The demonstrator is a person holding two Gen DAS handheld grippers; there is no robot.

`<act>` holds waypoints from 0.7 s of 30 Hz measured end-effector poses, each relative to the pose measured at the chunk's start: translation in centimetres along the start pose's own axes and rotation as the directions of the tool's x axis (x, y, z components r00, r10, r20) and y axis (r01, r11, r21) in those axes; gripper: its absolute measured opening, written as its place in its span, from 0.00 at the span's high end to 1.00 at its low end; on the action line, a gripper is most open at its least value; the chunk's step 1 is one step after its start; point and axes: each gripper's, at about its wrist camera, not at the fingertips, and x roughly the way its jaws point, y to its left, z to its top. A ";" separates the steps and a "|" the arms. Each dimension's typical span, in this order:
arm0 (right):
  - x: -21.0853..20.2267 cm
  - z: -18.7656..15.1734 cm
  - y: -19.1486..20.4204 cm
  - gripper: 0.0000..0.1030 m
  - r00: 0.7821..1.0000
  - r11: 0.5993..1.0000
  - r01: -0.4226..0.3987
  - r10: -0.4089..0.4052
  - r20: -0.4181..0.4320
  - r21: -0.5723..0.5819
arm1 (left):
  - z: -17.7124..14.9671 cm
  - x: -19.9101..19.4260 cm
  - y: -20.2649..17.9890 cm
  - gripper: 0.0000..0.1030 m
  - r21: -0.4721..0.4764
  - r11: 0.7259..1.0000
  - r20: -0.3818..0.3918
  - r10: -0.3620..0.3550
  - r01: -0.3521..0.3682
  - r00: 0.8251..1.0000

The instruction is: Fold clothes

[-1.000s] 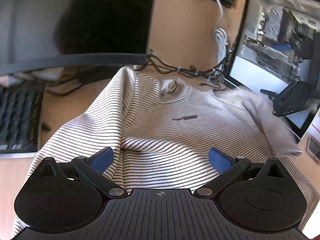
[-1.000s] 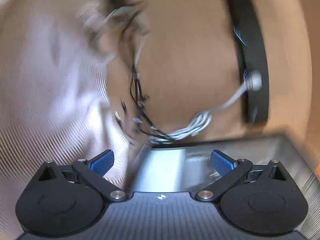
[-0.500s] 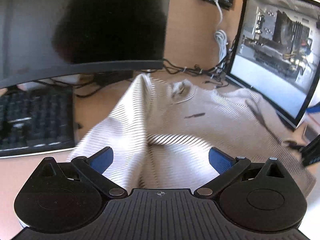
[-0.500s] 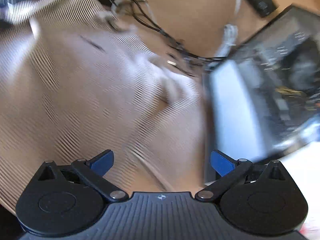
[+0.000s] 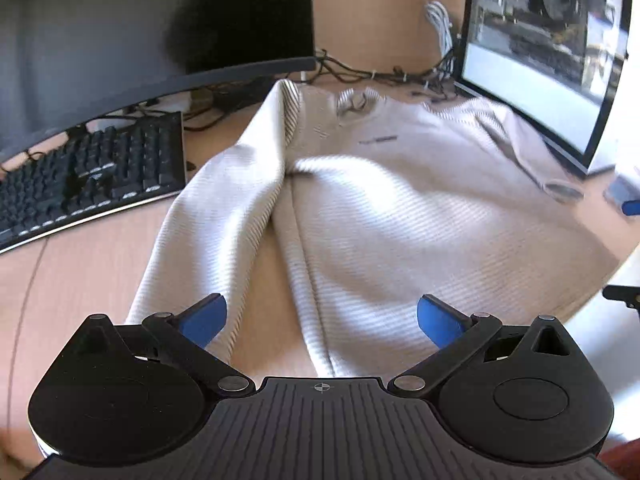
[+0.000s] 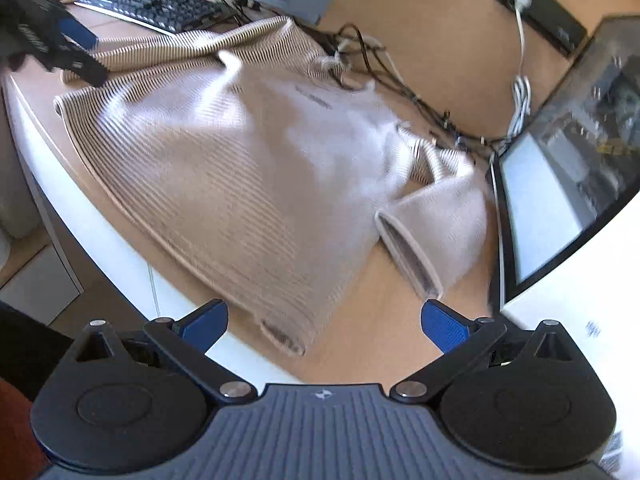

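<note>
A cream sweater with thin dark stripes [image 5: 400, 200] lies spread on the wooden desk [image 5: 80, 272], collar toward the monitors. Its left sleeve [image 5: 224, 208] runs down beside the body. My left gripper [image 5: 320, 320] hovers open above the lower hem and sleeve, holding nothing. In the right wrist view the same sweater [image 6: 240, 160] spreads out with its right sleeve cuff [image 6: 412, 256] near the monitor. My right gripper [image 6: 324, 320] is open over the hem corner [image 6: 284, 336] at the desk's front edge. The left gripper [image 6: 52, 48] shows at the far left of that view.
A black keyboard [image 5: 88, 176] lies left of the sweater below a dark curved monitor [image 5: 140, 40]. A second, lit monitor [image 5: 540, 64] stands on the right [image 6: 560, 184]. Tangled cables [image 5: 384, 76] run behind the collar. The desk's white front edge [image 6: 120, 248] drops to the floor.
Both grippers have pulled back from the sweater, so more of it and the desk shows. The right gripper swung from the cables and monitor toward the hem corner. Both stay open.
</note>
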 end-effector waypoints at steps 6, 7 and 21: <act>0.1 1.4 -1.6 0.04 0.976 0.986 0.152 -0.160 0.145 0.066 | -1.3 -2.0 -2.6 0.00 0.059 0.998 -0.001 -0.021 0.022 1.000; -0.2 2.1 -2.8 0.04 0.967 0.976 0.170 -0.191 0.167 0.133 | -1.5 -1.9 -3.1 0.00 0.086 0.996 -0.006 -0.019 0.019 1.000; 2.5 1.5 -0.7 0.05 0.984 0.975 0.110 -0.134 0.116 0.194 | 1.3 2.7 0.7 0.00 0.002 0.968 0.042 0.252 -0.252 0.967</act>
